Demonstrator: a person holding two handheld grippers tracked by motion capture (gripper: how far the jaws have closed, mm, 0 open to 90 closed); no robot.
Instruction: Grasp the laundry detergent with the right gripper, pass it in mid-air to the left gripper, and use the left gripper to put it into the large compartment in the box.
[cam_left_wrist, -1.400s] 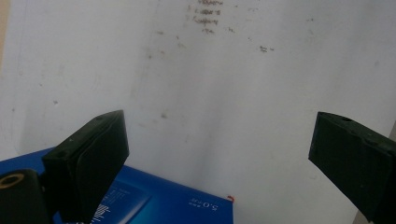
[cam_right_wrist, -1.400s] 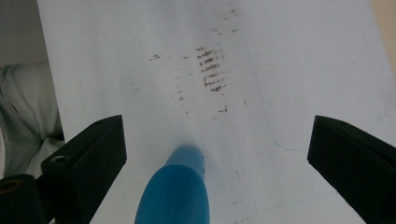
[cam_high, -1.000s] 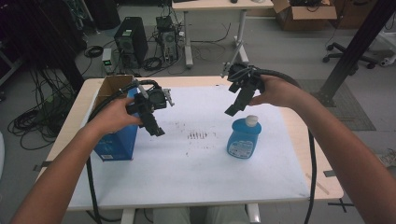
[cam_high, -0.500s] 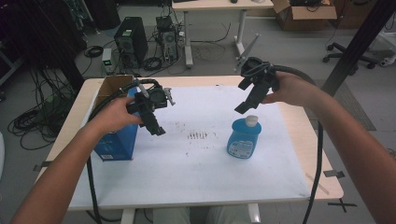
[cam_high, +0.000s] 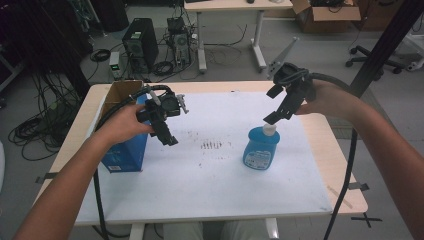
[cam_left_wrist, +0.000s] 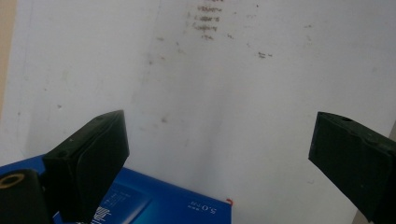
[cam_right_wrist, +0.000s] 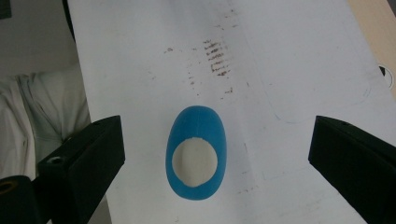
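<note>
Since the earlier frames, the right gripper (cam_high: 276, 111) has been lifted back from the blue bottle (cam_high: 260, 149) and is now held above its white cap (cam_right_wrist: 194, 161), jaws spread wide and gripping nothing. Between and below those jaws the bottle is seen upright on the white surface (cam_high: 210, 185), oval-shouldered. The left gripper (cam_high: 167, 134), jaws likewise released, is held just beside the blue box (cam_high: 124, 152).

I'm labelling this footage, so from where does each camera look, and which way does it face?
High view: above the person's side, facing forward and down on the white table; both forearms, left gripper, right gripper.
Left gripper view: looks down between open jaws at the blue cardboard box.
Right gripper view: straight down on the blue plastic bottle, white cap.
Shared: bottle, box.
</note>
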